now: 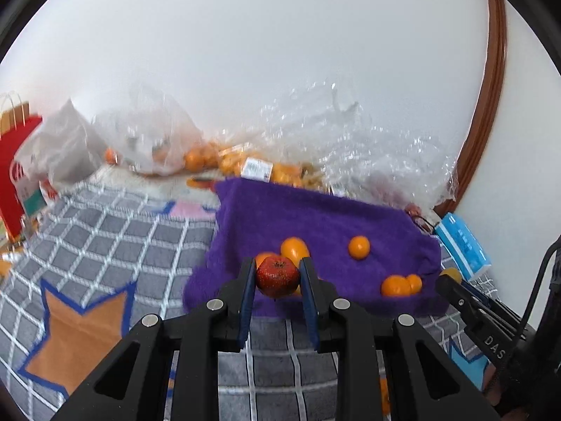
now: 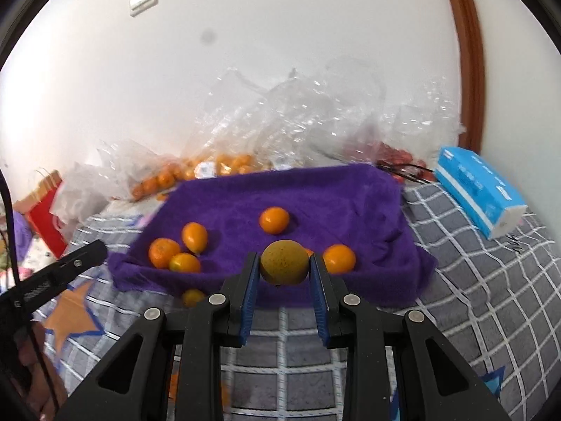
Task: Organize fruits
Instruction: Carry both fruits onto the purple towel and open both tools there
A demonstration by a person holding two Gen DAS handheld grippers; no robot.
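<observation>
Behind the purple towel [image 2: 280,196] the clear plastic bags [image 2: 315,115] blur together; oranges [image 2: 224,163] show through one, and something red (too smeared to name) lies in another. The left gripper [image 1: 277,275] is clamped on a red, speckled fruit [image 1: 277,277] above the towel's near edge. The right gripper [image 2: 284,263] grips a dull yellow-green fruit [image 2: 284,261]. Loose oranges [image 2: 274,220] lie on the towel, one partly hidden behind the gripped fruit

White wall [image 2: 280,35], brown door frame [image 2: 470,70], perhaps wooden.
</observation>
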